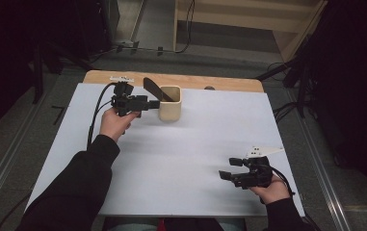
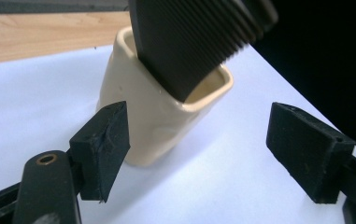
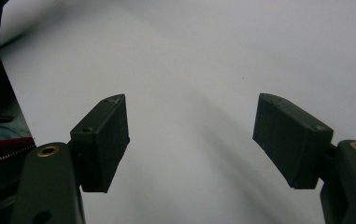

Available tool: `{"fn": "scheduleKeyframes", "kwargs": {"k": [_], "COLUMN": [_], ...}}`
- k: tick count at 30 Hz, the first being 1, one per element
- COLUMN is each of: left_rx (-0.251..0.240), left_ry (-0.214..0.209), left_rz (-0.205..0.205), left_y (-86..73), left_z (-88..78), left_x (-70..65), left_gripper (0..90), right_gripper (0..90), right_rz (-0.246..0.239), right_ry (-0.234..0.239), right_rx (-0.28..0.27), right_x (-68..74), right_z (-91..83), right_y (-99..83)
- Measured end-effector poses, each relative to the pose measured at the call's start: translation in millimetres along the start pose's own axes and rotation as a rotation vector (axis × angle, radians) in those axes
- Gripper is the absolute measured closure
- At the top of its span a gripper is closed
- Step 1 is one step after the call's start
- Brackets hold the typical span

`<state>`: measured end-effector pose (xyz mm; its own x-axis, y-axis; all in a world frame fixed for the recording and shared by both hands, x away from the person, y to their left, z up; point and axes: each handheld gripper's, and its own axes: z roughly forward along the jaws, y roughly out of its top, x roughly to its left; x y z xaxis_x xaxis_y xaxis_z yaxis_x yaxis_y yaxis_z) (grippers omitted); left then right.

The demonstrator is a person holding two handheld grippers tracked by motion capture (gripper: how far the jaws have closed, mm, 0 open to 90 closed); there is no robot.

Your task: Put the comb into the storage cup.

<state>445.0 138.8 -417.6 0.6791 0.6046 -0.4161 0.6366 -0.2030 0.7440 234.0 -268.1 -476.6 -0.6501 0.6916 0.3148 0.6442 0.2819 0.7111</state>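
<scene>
A cream square cup (image 1: 170, 104) (image 2: 161, 112) stands upright on the white sheet near the table's far edge. A dark ribbed flat piece (image 1: 156, 89) (image 2: 194, 37) leans out of the cup toward the left. My left gripper (image 1: 153, 103) (image 2: 199, 144) is open just left of the cup, its jaws spread wide with the cup close in front of them. My right gripper (image 1: 230, 169) (image 3: 192, 140) is open over bare sheet at the near right, with nothing between its jaws.
The white sheet (image 1: 190, 144) covers most of the wooden table (image 1: 229, 83), whose bare strip shows at the far edge. Cables trail from both grippers. Dark floor and furniture surround the table.
</scene>
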Motion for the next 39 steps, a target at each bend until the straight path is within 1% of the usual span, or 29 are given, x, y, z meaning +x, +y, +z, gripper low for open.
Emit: {"fn": "scheduleKeyframes", "kwargs": {"k": [1, 4, 9, 12, 16, 19, 22, 26, 28, 29, 33, 34, 37, 39], "left_rx": [0.004, 0.007, 0.012, 0.015, 0.019, 0.015, 0.031, 0.064, 0.059, 0.059, 0.066, 0.065, 0.059, 0.073], "left_ry": [0.003, -0.005, 0.0, -0.014, -0.014, -0.027, -0.025, -0.012, -0.009, -0.015, -0.027, -0.026, -0.04, -0.044], "left_rz": [-0.004, -0.014, -0.012, -0.028, -0.026, -0.028, -0.022, 0.009, 0.019, 0.015, 0.014, 0.014, 0.007, 0.018], "left_y": [-0.9, -4.0, -9.0, -12.7, -15.7, -18.3, -21.3, -23.9, -25.8, -26.8, -30.6, -31.2, -33.6, -34.2], "left_z": [-0.6, -3.2, -6.7, -7.9, -10.4, -12.7, -13.2, -14.3, -15.4, -15.9, -18.3, -18.9, -21.9, -23.5], "left_x": [-0.4, 0.2, 0.1, 0.3, -0.6, -0.7, -2.8, -6.4, -7.9, -8.1, -9.2, -9.7, -11.2, -12.2], "left_gripper": [22.2, 22.3, 22.3, 22.3, 22.4, 22.5, 22.6, 22.6, 22.7, 24.0, 24.0, 23.9, 24.0, 23.9], "right_gripper": [24.9, 24.9, 24.9, 24.9, 24.9, 24.9, 24.9, 24.9, 24.9, 24.9, 24.9, 24.9, 24.9, 24.9], "right_rz": [0.002, 0.002, -0.001, 0.001, 0.001, 0.003, 0.005, 0.004, 0.004, 0.003, 0.004, 0.005, 0.004, -0.001], "right_ry": [-0.002, -0.004, -0.007, -0.008, -0.007, -0.005, -0.008, -0.011, -0.012, -0.011, -0.013, -0.013, -0.014, -0.017], "right_rx": [0.001, 0.001, 0.001, 0.0, 0.0, 0.0, 0.002, -0.003, -0.003, -0.002, -0.001, -0.002, -0.005, -0.005], "right_x": [0.0, -0.5, -0.8, -1.2, -1.7, -1.7, -1.8, -2.4, -2.6, -2.8, -3.2, -3.1, -3.5, -4.0], "right_z": [-0.2, -0.1, 0.2, 0.1, 0.0, 0.7, 1.0, 0.5, 0.3, 0.4, 0.8, 0.8, 1.0, 1.0], "right_y": [0.0, 0.1, 0.4, 0.5, 0.8, 1.2, 1.5, 2.0, 2.3, 2.5, 3.5, 3.8, 4.9, 5.5]}}
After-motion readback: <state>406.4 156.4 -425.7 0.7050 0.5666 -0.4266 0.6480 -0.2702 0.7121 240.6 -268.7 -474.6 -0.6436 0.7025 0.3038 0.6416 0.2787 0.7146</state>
